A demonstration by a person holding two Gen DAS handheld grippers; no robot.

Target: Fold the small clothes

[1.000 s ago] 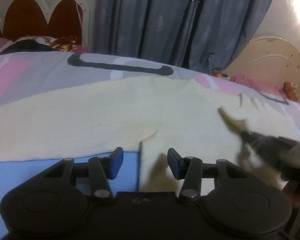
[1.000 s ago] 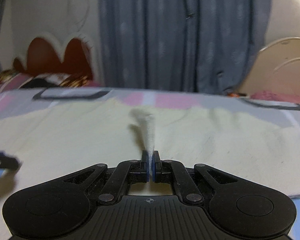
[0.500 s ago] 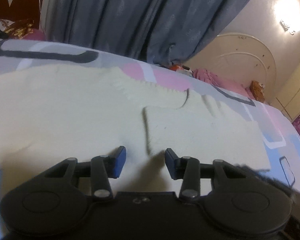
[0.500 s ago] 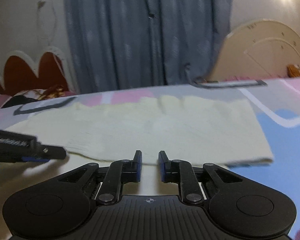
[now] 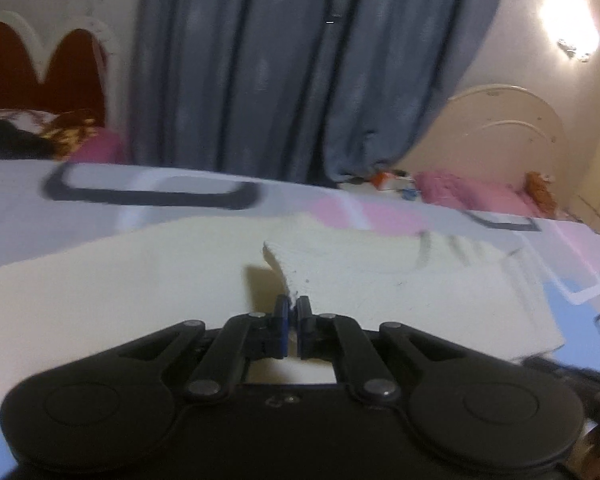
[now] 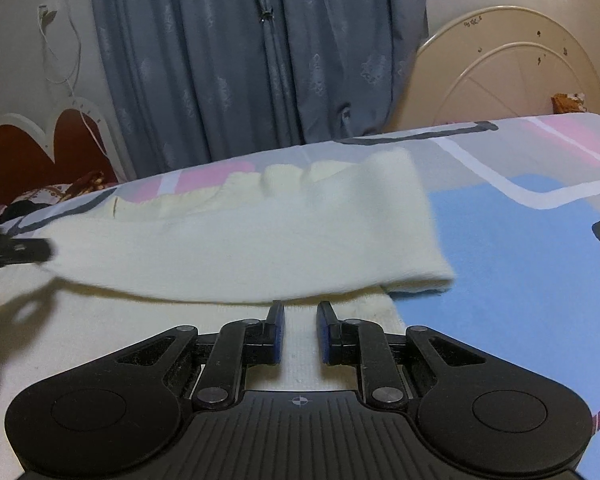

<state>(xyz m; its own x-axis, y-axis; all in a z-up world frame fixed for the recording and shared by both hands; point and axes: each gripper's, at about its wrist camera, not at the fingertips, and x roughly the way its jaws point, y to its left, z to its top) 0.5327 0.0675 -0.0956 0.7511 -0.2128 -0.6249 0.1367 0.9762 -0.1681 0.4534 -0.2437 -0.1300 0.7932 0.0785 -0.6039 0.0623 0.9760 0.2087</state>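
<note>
Here the left gripper (image 5: 292,307) is pinched onto a raised corner of the cream knitted garment (image 5: 180,280), which lies straight ahead on the patterned pink, grey and blue bedsheet (image 6: 520,248). The right gripper (image 6: 299,314) stands narrowly parted and empty, with the folded band's long axis running crosswise just beyond its tips, its free end to the right.

- Bed (image 6: 520,248): sheet patterned in grey, pink and blue blocks with dark and white outlines, fills the middle and right of the frame.
- Garment (image 6: 228,248): cream knit, spread on the sheet at centre-left, one part folded over itself.
- Pillow (image 5: 96,148): pink, far upper left.
</note>
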